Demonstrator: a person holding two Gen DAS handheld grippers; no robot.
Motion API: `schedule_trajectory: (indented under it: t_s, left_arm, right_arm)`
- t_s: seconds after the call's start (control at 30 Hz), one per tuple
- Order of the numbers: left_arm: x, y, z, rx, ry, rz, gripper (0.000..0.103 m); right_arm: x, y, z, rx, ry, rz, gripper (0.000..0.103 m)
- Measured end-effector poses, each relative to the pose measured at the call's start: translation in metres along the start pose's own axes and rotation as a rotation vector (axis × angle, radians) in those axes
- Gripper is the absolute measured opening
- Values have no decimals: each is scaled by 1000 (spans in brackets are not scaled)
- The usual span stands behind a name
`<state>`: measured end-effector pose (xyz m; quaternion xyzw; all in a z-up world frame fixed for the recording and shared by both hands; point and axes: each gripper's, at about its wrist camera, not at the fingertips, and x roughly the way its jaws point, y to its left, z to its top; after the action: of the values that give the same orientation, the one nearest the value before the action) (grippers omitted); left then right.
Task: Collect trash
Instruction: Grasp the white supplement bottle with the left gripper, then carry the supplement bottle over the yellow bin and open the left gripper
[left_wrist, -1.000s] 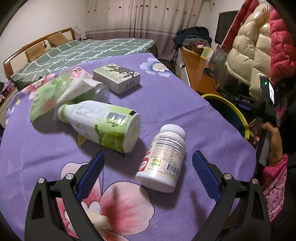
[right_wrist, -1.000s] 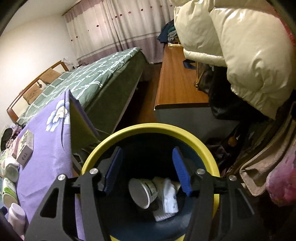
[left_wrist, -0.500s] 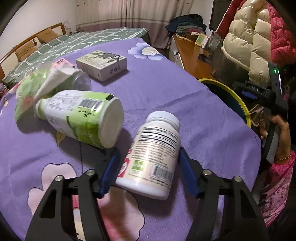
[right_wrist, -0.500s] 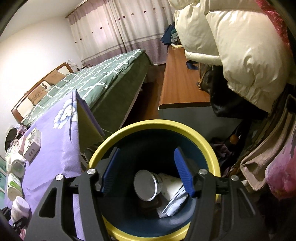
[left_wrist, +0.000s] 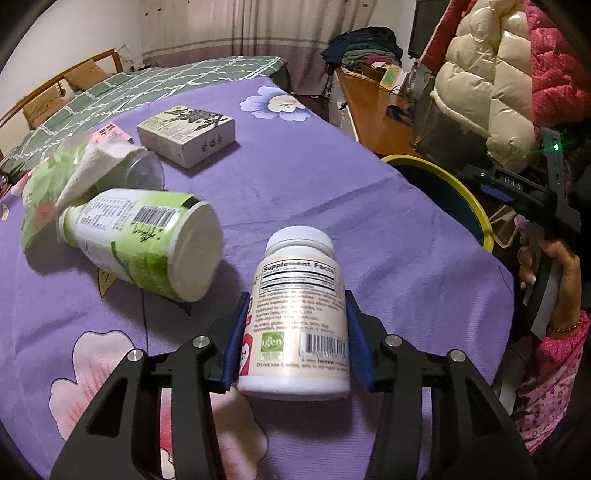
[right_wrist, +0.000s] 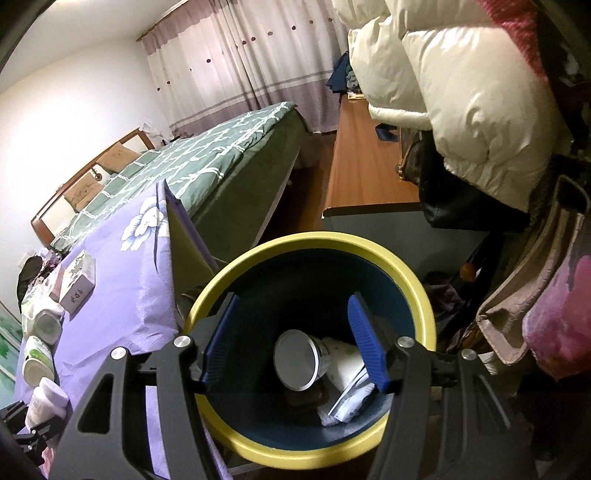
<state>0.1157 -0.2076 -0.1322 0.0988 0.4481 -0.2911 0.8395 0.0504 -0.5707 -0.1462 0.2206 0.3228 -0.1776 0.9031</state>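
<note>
A purple-clothed table (left_wrist: 369, 229) carries a green bottle (left_wrist: 147, 243) and box (left_wrist: 188, 133). The bin (right_wrist: 421, 295) holds a cup (right_wrist: 299, 360) beneath the right hand-held gripper (right_wrist: 295, 343), spread empty. The left hand-held gripper (left_wrist: 295, 339) clamps the pill bottle (left_wrist: 295, 317).

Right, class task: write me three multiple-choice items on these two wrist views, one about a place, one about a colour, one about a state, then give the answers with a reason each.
1. Where is the trash bin?
A. on the bed
B. beside the table edge, under the right gripper
C. on the wooden desk

2. What colour is the bin's rim?
A. red
B. white
C. yellow

3. What state is the left gripper in?
A. shut on the supplement bottle
B. open over the carton box
C. holding the green drink bottle

Answers:
1 B, the bin sits below the purple tablecloth edge with the right fingers open above it.
2 C, a yellow ring tops the dark blue wall.
3 A, both blue pads press the white bottle's sides.
</note>
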Motion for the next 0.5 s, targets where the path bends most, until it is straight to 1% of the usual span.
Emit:
schedule_trajectory:
  t_s: [0.27, 0.4, 0.5]
  left_arm:
    - [-6, -30, 22, 75, -27, -43, 47]
    - [-2, -56, 41, 124, -38, -81, 47]
    - [0, -77, 54, 163, -46, -104, 47]
  right_arm:
    - [-22, -10, -2, 9, -52, -21, 58]
    - [-32, -21, -4, 25, -73, -22, 58]
    - [-42, -30, -4, 33, -99, -45, 58]
